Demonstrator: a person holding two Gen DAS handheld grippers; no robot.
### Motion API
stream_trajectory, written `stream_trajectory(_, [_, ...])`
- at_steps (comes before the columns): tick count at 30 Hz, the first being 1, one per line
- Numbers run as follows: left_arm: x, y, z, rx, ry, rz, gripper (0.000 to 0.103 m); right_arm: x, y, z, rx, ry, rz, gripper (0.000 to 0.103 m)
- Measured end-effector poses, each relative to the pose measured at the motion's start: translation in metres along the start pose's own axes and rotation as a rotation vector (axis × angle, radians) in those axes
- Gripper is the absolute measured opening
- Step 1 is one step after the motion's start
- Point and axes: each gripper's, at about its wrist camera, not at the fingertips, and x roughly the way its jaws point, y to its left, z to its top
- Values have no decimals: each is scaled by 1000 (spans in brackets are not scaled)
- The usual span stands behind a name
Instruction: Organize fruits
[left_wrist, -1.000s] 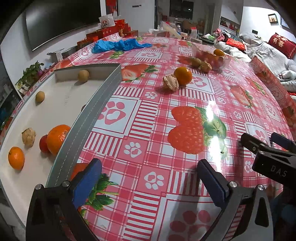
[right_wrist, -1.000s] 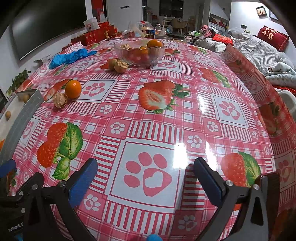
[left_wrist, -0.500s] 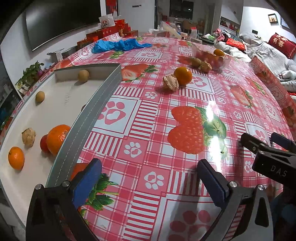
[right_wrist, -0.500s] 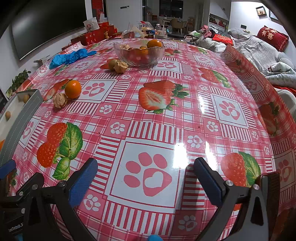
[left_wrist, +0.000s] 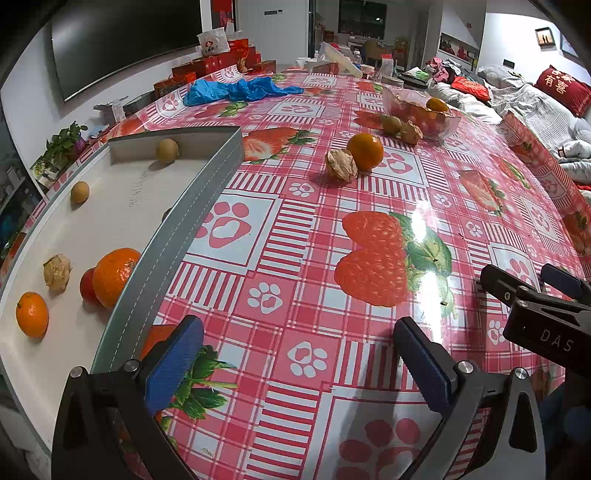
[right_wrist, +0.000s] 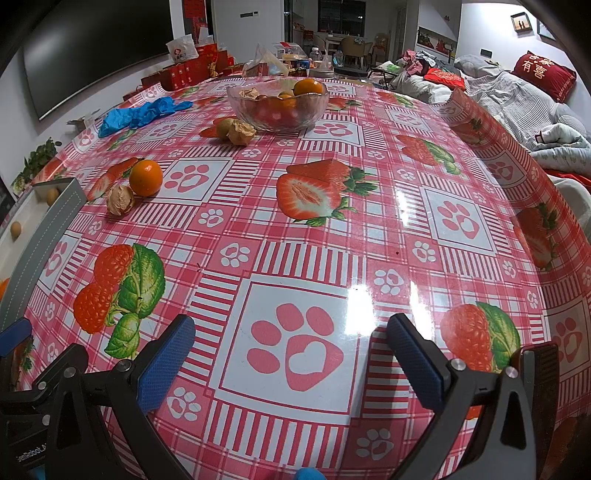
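Observation:
A grey-walled tray (left_wrist: 192, 218) at the table's left holds several fruits, among them a large orange (left_wrist: 115, 277), a small orange (left_wrist: 32, 314) and a papery husked fruit (left_wrist: 57, 272). On the tablecloth lie an orange (left_wrist: 365, 151) (right_wrist: 145, 177) and a husked fruit (left_wrist: 340, 165) (right_wrist: 120, 199). A glass bowl (right_wrist: 277, 103) (left_wrist: 421, 110) of fruit stands at the far side, with a kiwi (right_wrist: 224, 127) and a husked fruit (right_wrist: 241, 132) beside it. My left gripper (left_wrist: 299, 365) and my right gripper (right_wrist: 290, 363) hover open over the near tablecloth, nothing between their fingers.
Blue gloves (left_wrist: 236, 90) lie at the far left of the table. Red gift boxes (left_wrist: 221, 64) and clutter stand at the far edge. A sofa with bedding and a red cushion (right_wrist: 543, 75) runs along the right. The right gripper's body (left_wrist: 546, 314) shows in the left wrist view.

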Motion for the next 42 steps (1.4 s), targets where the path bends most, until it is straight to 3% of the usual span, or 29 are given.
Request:
stream_trajectory(36, [0, 0, 0, 2, 2, 1, 103, 0, 0, 0, 1, -1, 0, 103])
stream_trajectory(40, [-3, 4, 7, -5, 90, -3, 103, 5, -1, 4, -21, 26, 20, 103])
stream_trajectory(42, [-18, 8, 12, -20, 75, -29, 103, 6, -1, 8, -39, 67, 32, 103])
